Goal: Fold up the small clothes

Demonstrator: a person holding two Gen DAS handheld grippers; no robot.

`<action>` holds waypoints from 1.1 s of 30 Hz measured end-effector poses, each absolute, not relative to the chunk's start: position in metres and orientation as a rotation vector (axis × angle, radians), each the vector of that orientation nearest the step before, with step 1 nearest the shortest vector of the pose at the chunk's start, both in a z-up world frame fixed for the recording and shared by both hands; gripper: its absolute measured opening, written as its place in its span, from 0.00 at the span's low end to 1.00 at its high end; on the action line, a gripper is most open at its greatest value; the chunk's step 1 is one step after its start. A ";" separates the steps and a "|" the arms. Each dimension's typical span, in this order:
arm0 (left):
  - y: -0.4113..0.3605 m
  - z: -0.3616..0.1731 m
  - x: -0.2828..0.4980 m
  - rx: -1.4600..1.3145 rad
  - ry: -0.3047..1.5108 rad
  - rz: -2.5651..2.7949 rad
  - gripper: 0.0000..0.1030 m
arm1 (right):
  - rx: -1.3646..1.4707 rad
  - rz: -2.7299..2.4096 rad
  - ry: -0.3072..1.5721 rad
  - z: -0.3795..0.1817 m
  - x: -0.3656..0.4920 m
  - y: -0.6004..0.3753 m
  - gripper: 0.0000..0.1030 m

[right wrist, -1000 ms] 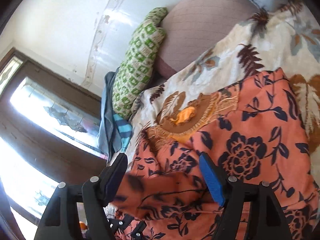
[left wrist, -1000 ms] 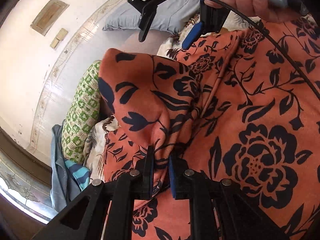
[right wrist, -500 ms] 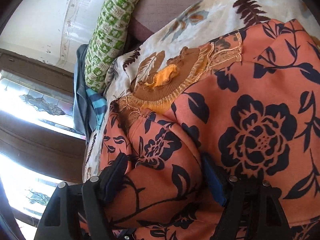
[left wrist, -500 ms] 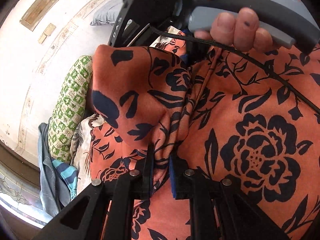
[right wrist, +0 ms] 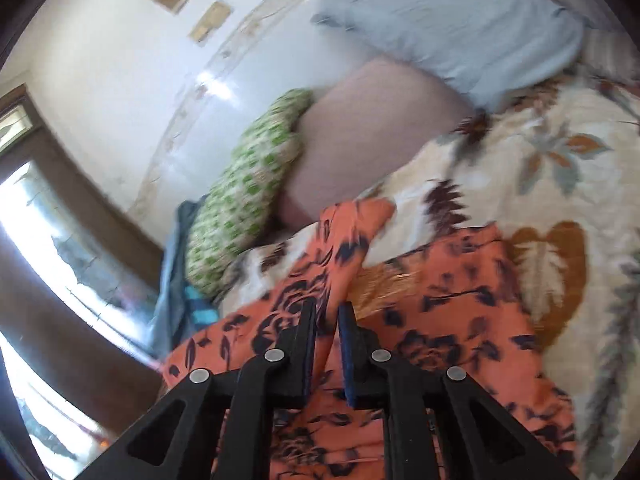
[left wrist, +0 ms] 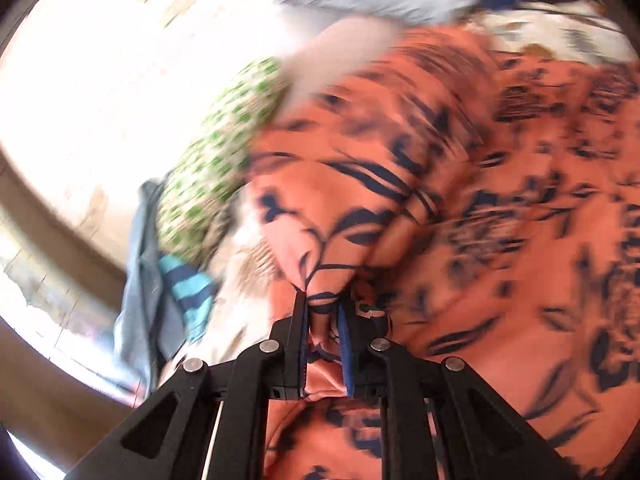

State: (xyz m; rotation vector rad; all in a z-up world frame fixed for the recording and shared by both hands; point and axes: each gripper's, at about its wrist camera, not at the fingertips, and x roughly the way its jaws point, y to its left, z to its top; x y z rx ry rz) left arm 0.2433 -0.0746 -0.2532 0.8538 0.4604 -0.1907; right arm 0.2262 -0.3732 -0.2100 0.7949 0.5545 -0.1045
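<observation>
Both hand-held grippers [left wrist: 323, 312] [right wrist: 327, 316] pinch orange floral garment [right wrist: 460, 304].

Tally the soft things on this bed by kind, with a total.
Orange floral garment: 1
Pillows: 3, namely the green-patterned pillow, the mauve pillow and the pale blue pillow
Leaf-print bedsheet: 1
Grey-blue cloth at the bed's edge: 1
Total: 6

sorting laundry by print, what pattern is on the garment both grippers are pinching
Orange garment with dark navy flowers and leaves; the right wrist view shows it best.
</observation>
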 end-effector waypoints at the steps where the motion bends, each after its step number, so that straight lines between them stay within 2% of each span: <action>1: -0.066 -0.249 0.250 0.818 0.476 -0.170 0.14 | 0.820 -0.139 0.583 -0.218 0.224 -0.379 0.15; 8: -0.040 -0.222 0.247 0.652 0.444 -0.310 0.21 | 0.885 -0.016 0.769 -0.248 0.239 -0.373 0.15; 10: -0.040 -0.218 0.237 0.667 0.422 -0.419 0.45 | 0.880 0.019 0.794 -0.253 0.243 -0.368 0.17; 11: -0.041 -0.217 0.233 0.676 0.396 -0.436 0.50 | 0.886 0.025 0.801 -0.255 0.245 -0.367 0.21; 12: -0.042 -0.214 0.231 0.666 0.381 -0.450 0.56 | 0.899 0.024 0.807 -0.258 0.247 -0.368 0.32; 13: -0.040 -0.209 0.232 0.632 0.384 -0.474 0.57 | 0.921 0.011 0.809 -0.261 0.248 -0.371 0.42; 14: -0.035 -0.203 0.237 0.582 0.394 -0.496 0.57 | 0.952 -0.007 0.799 -0.264 0.249 -0.376 0.68; 15: -0.028 -0.197 0.243 0.521 0.405 -0.504 0.57 | 0.984 -0.025 0.785 -0.267 0.250 -0.381 0.72; 21: 0.026 -0.168 0.317 0.108 0.534 -0.381 0.57 | 1.070 0.006 0.793 -0.279 0.275 -0.395 0.72; 26: 0.002 -0.171 0.381 0.176 0.694 -0.358 0.57 | 1.019 -0.021 0.831 -0.287 0.297 -0.384 0.70; 28: -0.009 -0.173 0.407 0.157 0.762 -0.372 0.57 | 0.990 0.004 0.837 -0.288 0.301 -0.377 0.60; 30: -0.022 -0.178 0.436 0.105 0.876 -0.403 0.57 | 0.965 0.013 0.872 -0.293 0.305 -0.370 0.20; 33: -0.043 -0.187 0.472 0.061 1.015 -0.409 0.57 | 0.921 0.001 0.845 -0.288 0.305 -0.365 0.16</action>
